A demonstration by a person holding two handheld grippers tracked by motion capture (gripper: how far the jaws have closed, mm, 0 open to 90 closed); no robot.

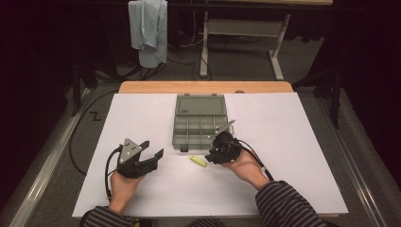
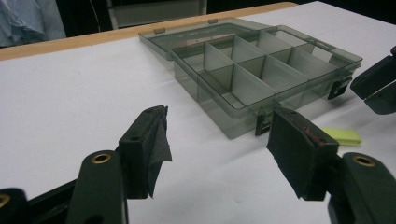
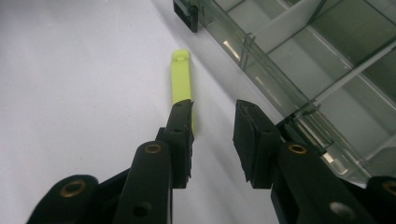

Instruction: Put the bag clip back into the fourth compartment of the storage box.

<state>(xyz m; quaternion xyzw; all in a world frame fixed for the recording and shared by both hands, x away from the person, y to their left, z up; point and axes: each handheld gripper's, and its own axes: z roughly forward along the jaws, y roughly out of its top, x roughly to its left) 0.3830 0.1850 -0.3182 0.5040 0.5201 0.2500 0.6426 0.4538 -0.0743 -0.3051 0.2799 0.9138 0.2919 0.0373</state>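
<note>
Right tool (image 3: 212, 135) — beside unlabelled yellow strip (image 3: 180, 79).

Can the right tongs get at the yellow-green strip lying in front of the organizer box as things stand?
Probably yes. The right tongs sit just short of the yellow-green strip, jaws apart with nothing between them. The strip lies flat on bare white table, apart from the organizer box, though flatness may make pinching awkward.
</note>
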